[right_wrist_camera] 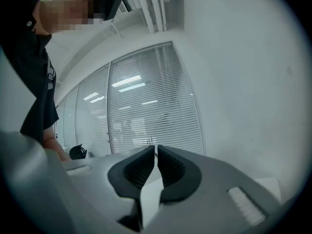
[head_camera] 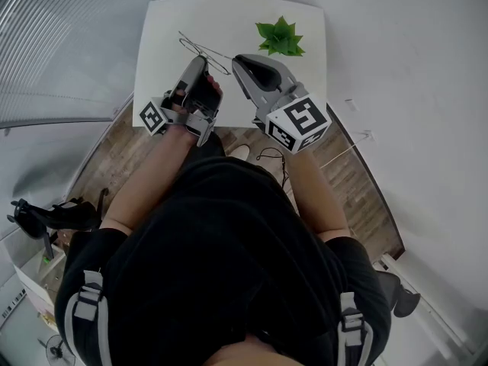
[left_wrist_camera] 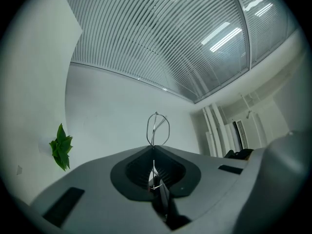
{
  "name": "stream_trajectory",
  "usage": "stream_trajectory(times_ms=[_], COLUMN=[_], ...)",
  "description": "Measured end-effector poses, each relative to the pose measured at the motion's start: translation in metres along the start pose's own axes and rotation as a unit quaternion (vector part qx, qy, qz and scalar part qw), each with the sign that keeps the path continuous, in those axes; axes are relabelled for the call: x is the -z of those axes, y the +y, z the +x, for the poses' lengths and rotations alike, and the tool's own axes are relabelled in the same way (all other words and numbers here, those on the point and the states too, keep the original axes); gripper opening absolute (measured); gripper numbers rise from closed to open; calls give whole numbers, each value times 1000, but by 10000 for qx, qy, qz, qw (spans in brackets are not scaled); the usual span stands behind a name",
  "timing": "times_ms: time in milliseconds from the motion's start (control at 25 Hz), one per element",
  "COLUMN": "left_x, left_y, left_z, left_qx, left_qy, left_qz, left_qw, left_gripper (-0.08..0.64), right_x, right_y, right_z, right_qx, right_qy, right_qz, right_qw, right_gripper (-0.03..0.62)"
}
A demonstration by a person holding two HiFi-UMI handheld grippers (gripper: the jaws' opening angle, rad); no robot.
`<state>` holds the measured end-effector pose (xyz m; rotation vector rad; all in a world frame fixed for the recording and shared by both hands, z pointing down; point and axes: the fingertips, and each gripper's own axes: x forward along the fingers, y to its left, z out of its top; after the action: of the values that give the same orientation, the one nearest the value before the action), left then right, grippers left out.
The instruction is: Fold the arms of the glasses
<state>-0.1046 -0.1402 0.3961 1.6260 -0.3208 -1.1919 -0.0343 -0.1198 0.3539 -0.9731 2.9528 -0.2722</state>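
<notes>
The thin wire-framed glasses (head_camera: 200, 48) hang over the white table (head_camera: 160, 21), with my left gripper (head_camera: 203, 61) shut on them. In the left gripper view one wire lens rim (left_wrist_camera: 157, 128) sticks up past the closed tips of the left gripper (left_wrist_camera: 153, 149), and more wire runs down between the pads. My right gripper (head_camera: 236, 59) sits just right of the glasses at about the same height. In its own view the right gripper (right_wrist_camera: 156, 147) keeps a narrow slit between its jaws, and a small bit of wire (right_wrist_camera: 149, 141) shows just beyond the tips.
A small green plant (head_camera: 280, 38) lies on the table's far right part and also appears as the plant (left_wrist_camera: 61, 147) in the left gripper view. Wooden floor (head_camera: 114, 158) lies below the table edge. A dark stand (head_camera: 46, 216) is at the left.
</notes>
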Motion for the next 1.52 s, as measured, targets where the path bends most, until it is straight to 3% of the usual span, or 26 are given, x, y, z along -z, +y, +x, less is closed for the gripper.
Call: stream_trajectory(times_ms=[920,1280,1520], left_x=[-1,-2,-1], left_y=[-3,-3,-2], left_z=[0,1,-1], left_qx=[21,51,14], left_qy=[-45,-46,-26], left_qz=[86,71,100], left_qw=[10000,10000,9999], left_gripper=[14,14,14], right_x=[4,-11,-18], right_y=[22,10,-6], right_z=[-3,-16,-34], right_qx=[-261,-177,227], right_qy=[89,-82,-281], right_qz=[-2,-112,-417], right_qw=[9996,9997,9985], right_gripper=[34,54,54])
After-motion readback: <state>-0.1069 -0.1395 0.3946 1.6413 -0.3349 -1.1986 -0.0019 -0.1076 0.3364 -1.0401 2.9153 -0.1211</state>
